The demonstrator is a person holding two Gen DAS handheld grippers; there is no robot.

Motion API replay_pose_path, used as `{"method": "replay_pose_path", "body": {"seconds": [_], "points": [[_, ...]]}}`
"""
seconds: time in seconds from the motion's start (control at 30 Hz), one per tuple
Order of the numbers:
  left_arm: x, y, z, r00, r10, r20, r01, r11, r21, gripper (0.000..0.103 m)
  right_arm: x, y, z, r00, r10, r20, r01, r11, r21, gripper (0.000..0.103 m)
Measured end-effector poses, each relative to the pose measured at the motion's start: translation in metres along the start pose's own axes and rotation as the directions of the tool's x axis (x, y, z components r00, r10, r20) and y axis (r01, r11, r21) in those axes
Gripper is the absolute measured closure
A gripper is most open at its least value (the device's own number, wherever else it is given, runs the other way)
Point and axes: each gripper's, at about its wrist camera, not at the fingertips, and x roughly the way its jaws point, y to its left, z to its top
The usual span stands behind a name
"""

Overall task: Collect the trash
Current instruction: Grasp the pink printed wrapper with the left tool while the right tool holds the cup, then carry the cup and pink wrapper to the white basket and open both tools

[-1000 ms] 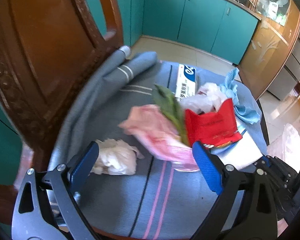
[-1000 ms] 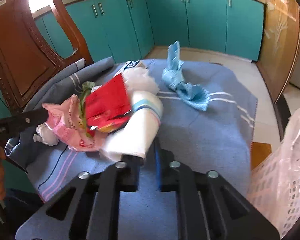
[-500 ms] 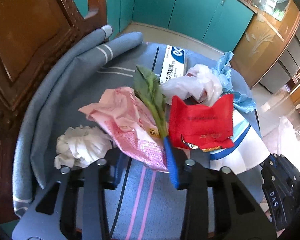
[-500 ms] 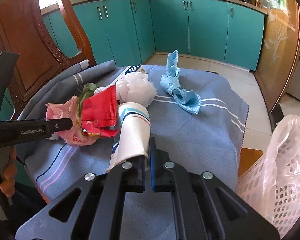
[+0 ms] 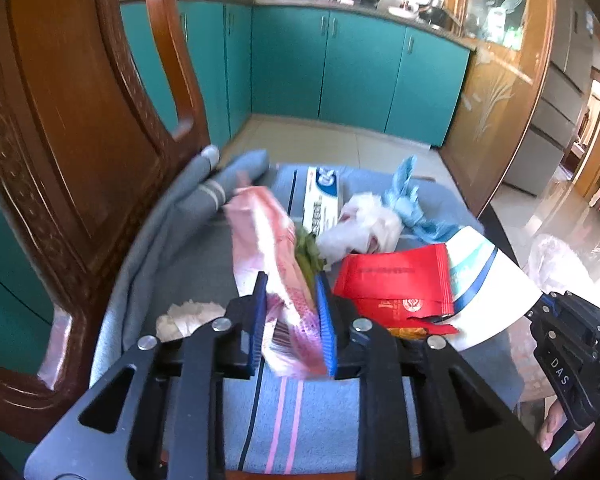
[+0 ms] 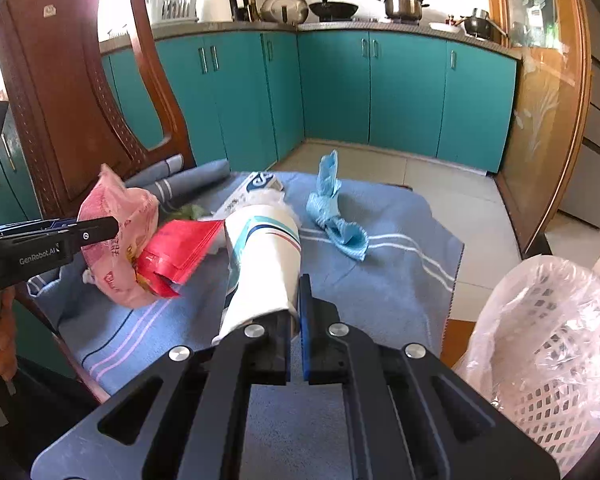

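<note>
Teal kitchen cabinets (image 6: 404,92) line the back of a sunlit room, with pots on the counter above them. Closer in, a wooden chair (image 5: 72,128) carries a blue striped cloth (image 6: 388,280) strewn with trash.

The left claw (image 5: 291,320) is clamped on a pink plastic wrapper (image 5: 276,268), which stands up between its blue pads (image 5: 326,320). The right claw (image 6: 296,320) is pinched tight on the edge of a white paper cup (image 6: 264,264) with blue stripes, lying on its side.

A red foil packet (image 5: 396,288) sits between wrapper and cup, touching both. Behind them lie a green leaf (image 5: 308,252), a crumpled white bag (image 5: 364,228), a toothpaste box (image 5: 322,200) and a twisted blue wipe (image 6: 332,216). A white tissue wad (image 5: 188,316) lies left of the left claw.

At the right edge, a white mesh basket lined with clear plastic (image 6: 548,352) stands on the floor.
</note>
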Motion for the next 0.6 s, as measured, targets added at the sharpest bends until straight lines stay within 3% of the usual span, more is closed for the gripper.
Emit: {"method": "replay_pose_path", "body": {"seconds": [0.17, 0.6], "points": [[-0.014, -0.001, 0.004, 0.997, -0.023, 0.069, 0.024, 1.000, -0.007, 0.081, -0.012, -0.003, 0.001, 0.999, 0.008, 0.034, -0.008, 1.000, 0.007, 0.099], [-0.016, 0.016, 0.005, 0.996, -0.053, 0.075, 0.059, 0.995, -0.081, 0.085, -0.020, -0.002, 0.001, 0.998, 0.027, 0.063, -0.028, 1.000, 0.012, 0.099]]}}
